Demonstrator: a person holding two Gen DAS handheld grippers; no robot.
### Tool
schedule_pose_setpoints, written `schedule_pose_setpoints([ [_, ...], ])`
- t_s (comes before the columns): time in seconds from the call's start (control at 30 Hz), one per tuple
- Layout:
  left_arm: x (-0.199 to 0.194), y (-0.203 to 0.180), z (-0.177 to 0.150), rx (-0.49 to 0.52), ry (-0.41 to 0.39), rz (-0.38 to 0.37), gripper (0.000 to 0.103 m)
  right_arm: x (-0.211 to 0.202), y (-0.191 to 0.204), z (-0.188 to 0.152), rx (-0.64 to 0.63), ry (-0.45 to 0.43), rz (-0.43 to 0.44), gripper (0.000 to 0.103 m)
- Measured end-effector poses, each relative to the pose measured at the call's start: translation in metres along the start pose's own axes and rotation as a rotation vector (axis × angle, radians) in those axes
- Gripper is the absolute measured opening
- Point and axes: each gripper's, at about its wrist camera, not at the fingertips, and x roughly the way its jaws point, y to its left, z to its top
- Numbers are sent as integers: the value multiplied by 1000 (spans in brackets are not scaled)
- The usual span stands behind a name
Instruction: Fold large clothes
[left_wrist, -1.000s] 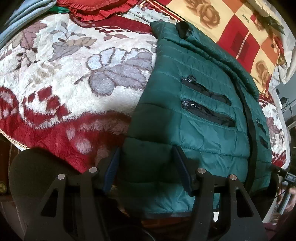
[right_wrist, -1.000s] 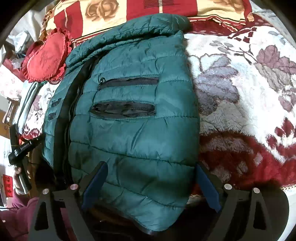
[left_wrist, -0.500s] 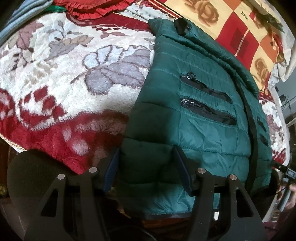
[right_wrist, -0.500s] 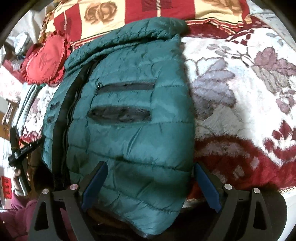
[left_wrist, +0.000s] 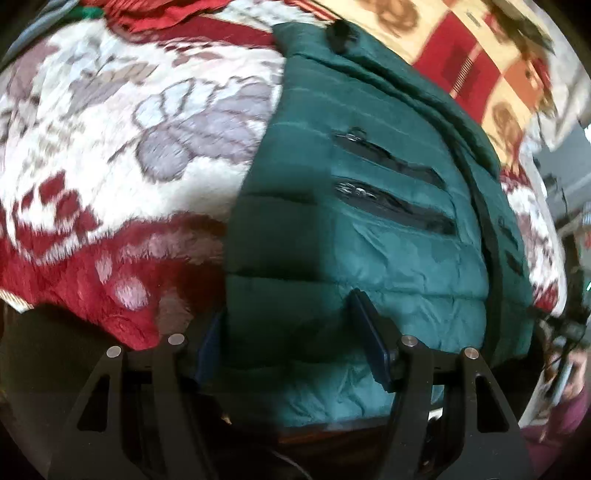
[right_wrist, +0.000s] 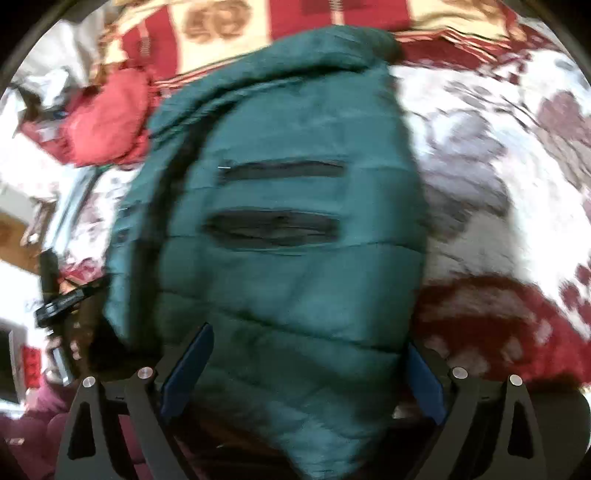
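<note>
Green puffer jacket (left_wrist: 369, 236) is folded lengthwise on blanket (left_wrist: 110, 147); cross-fold remains. Left gripper (left_wrist: 291, 343) is opening, hem between; right gripper (right_wrist: 303, 373) is spread, straddling hem.

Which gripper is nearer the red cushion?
Left gripper: cushion ahead-left past the blanket; its fingers are opening around the jacket hem. Right gripper: cushion far left, beyond the jacket.
</note>
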Motion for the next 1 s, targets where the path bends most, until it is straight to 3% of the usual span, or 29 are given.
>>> schedule_pose_setpoints([
  [0.17,0,-1,-1,9,-10,9,67,5,3,-13,-20,43,90,96],
  [0.77,3,-4,-1,19,-13,22,70,2,8,-10,-26,40,69,96],
  [0.9,6,-6,-2,42,-3,8,79,3,6,-11,-40,44,74,96],
  [1.0,7,-12,-4,76,-2,26,80,5,4,-13,-35,47,98,96],
])
